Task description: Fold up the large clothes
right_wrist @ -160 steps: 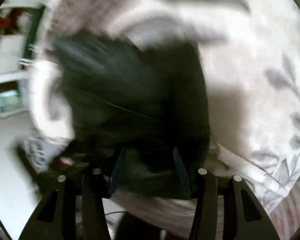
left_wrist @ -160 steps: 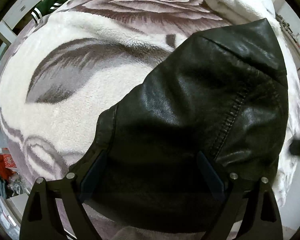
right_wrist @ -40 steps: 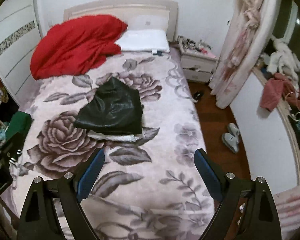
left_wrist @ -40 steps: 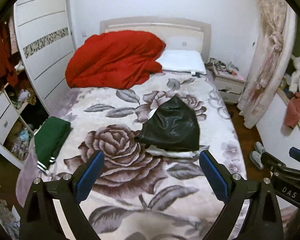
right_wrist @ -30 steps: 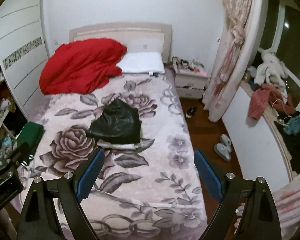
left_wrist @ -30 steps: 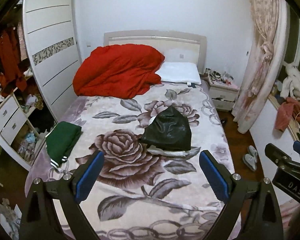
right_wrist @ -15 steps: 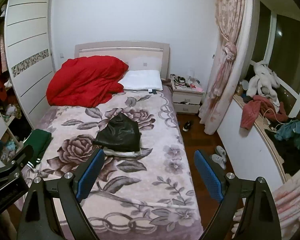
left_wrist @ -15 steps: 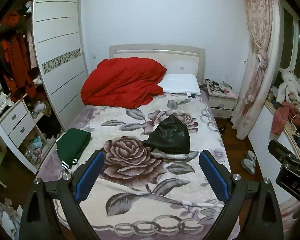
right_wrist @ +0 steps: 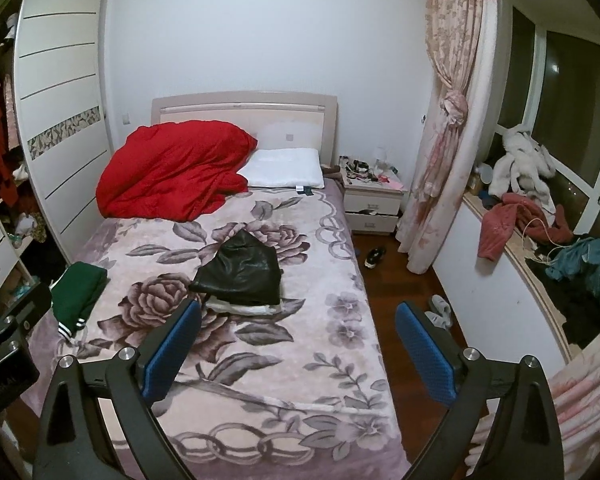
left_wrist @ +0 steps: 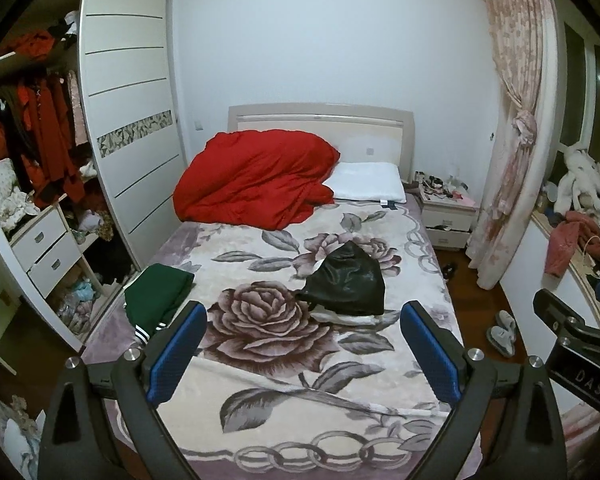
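Black leather jacket [left_wrist: 346,285] folded on floral bed [left_wrist: 284,364], left hand-held gripper [left_wrist: 302,352] spread empty, right hand-held gripper [right_wrist: 298,350] opening, empty

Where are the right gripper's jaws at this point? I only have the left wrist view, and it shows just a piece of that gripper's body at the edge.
Observer: The right gripper is opening, with its jaws wide apart. Nothing is between them, and the folded black jacket lies further up the bed.
Operator: Is there anything on the window ledge past the pink-red garment? My view cuts off there.
Observer: Yes, a teal garment is heaped on the ledge above a pile of dark clothes.
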